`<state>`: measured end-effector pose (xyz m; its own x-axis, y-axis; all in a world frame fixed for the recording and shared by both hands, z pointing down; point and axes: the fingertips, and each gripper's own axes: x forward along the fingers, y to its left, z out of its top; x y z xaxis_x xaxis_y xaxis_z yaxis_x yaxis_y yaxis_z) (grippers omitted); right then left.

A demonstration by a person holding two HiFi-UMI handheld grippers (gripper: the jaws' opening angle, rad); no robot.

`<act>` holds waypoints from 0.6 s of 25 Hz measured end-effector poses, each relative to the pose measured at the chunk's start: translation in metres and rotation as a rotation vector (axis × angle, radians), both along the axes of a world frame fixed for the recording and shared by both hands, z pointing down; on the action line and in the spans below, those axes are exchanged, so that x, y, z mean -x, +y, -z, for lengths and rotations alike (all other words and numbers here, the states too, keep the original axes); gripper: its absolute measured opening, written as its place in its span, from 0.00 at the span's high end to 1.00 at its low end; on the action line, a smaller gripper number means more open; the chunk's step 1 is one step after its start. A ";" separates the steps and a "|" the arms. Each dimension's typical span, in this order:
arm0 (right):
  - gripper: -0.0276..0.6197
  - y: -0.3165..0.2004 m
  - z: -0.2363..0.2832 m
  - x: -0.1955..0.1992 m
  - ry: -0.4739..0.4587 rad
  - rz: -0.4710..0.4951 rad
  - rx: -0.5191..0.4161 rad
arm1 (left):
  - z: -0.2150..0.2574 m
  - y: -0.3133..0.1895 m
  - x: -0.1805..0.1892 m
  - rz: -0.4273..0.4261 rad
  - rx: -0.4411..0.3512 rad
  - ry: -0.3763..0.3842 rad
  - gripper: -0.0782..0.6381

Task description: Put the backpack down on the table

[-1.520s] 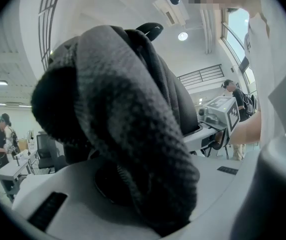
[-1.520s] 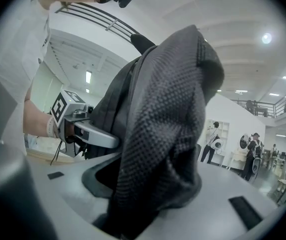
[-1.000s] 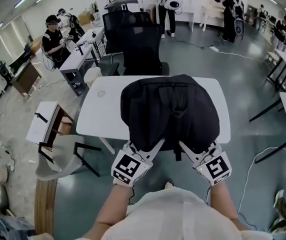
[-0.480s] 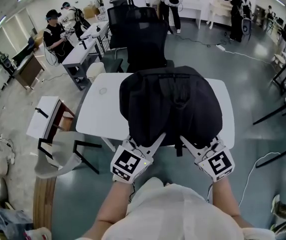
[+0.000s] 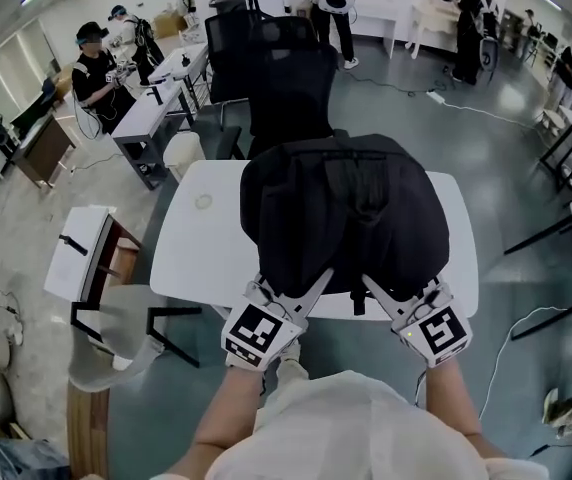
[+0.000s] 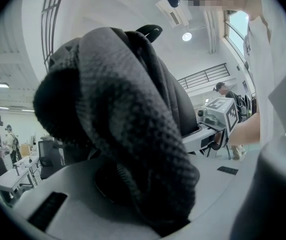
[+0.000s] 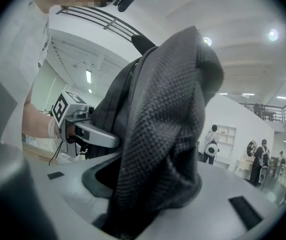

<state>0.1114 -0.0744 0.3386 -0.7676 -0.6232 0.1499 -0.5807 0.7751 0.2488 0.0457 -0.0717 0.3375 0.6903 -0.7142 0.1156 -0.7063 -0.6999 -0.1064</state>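
**Backpack held over the table by both grippers**

The head view shows the black backpack spread over the middle of the white table, its lower hem at the near edge and its top reaching past the far edge, towards a black office chair; from there the left gripper and the right gripper run under the hem at the near edge, one at each lower corner, and their jaws cannot be read; whether the bag rests on the tabletop cannot be told.

The gripper views give what the head view hides; in each, a thick fold of dark woven fabric is pinched between jaws that stand part-way closed on it, the right pair wider than the left; each view also catches the other gripper beside the bag, and neither shows the tabletop.

Against the frame a second ago, the bag and both grippers have come further over the table, the marker cubes now just off its near edge; the grip on both folds is unchanged.
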 end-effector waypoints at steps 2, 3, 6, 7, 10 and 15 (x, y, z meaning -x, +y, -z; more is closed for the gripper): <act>0.64 -0.020 0.006 0.012 0.003 -0.018 -0.002 | 0.006 -0.021 0.013 -0.015 -0.004 0.003 0.74; 0.64 -0.031 0.008 0.019 0.007 -0.022 -0.012 | 0.008 -0.032 0.020 -0.020 -0.007 0.005 0.74; 0.64 -0.059 0.009 0.040 0.007 -0.033 -0.021 | 0.010 -0.061 0.041 -0.035 -0.017 0.006 0.74; 0.64 -0.068 0.009 0.046 0.006 -0.038 -0.021 | 0.009 -0.070 0.047 -0.040 -0.024 0.005 0.74; 0.64 -0.095 0.009 0.061 0.010 -0.042 -0.047 | 0.010 -0.098 0.062 -0.050 -0.044 0.001 0.74; 0.64 -0.138 0.014 0.079 0.016 -0.064 -0.066 | 0.016 -0.143 0.080 -0.069 -0.056 0.000 0.74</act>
<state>0.0322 -0.2129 0.3247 -0.7239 -0.6796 0.1189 -0.6238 0.7184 0.3079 -0.0348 -0.2143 0.3212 0.7382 -0.6702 0.0769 -0.6565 -0.7400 -0.1463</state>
